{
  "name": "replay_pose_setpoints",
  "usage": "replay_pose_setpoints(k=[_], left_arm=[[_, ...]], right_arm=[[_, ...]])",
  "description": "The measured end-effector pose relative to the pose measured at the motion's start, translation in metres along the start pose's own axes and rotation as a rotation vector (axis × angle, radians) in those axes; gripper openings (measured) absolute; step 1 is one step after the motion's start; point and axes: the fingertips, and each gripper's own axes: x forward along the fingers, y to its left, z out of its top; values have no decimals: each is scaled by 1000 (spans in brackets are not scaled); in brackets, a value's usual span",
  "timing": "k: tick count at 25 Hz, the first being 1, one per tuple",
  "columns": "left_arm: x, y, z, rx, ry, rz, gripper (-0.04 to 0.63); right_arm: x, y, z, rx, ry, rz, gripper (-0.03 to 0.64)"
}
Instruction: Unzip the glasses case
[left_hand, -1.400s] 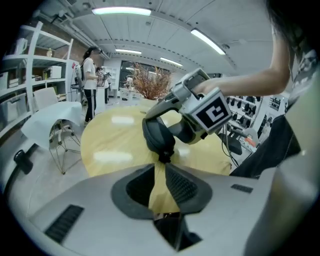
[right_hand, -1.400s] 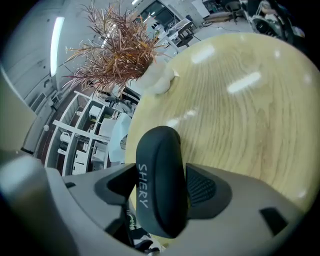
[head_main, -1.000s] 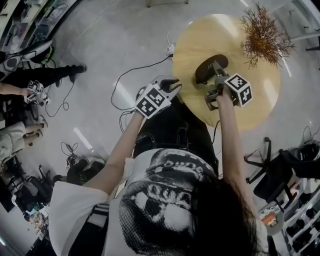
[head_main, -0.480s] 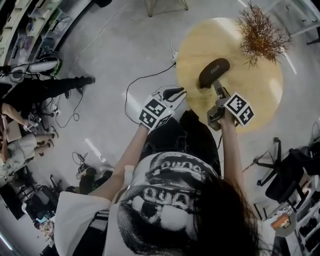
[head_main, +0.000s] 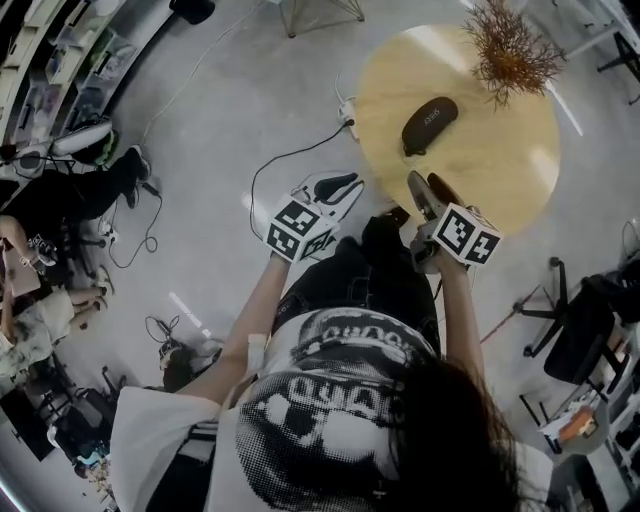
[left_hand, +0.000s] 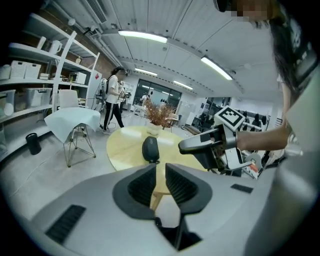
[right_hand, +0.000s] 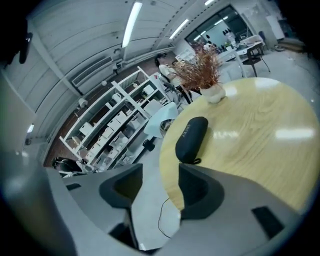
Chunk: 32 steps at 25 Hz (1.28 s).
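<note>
The black zipped glasses case (head_main: 430, 124) lies alone on the round wooden table (head_main: 500, 170), its zip pull toward me. It also shows in the left gripper view (left_hand: 150, 149) and the right gripper view (right_hand: 191, 139). My left gripper (head_main: 338, 186) hangs off the table's near-left edge, over the floor, its jaws (left_hand: 160, 170) a narrow gap apart and empty. My right gripper (head_main: 428, 186) hovers at the table's near edge, well short of the case. Its jaws (right_hand: 161, 174) stand open, have just been closing, and hold nothing.
A dried plant in a white pot (head_main: 510, 50) stands at the table's far side. Cables and a power strip (head_main: 345, 105) lie on the floor left of the table. An office chair (head_main: 570, 320) is at the right, a draped chair (left_hand: 75, 125) beyond the table.
Both grippers have drawn back from the table toward me. The right one left the case, rolled, and its jaws narrowed. The case stays on the table.
</note>
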Motion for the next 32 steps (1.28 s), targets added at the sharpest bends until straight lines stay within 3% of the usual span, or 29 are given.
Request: replay_pose_setpoints(k=[10, 16, 24, 32], left_arm=[[-68, -34, -7, -56, -125, -6, 58], [-107, -53, -3, -57, -207, -4, 58], [-125, -70, -1, -27, -239, -21, 58], [-125, -84, -5, -3, -238, -30, 25]], right_arm=[[-36, 75, -41, -389, 19, 110, 160], [-51, 120, -68, -499, 9, 212, 110], [-70, 140, -84, -645, -2, 205, -2], [-83, 138, -95, -737, 59, 255, -3]])
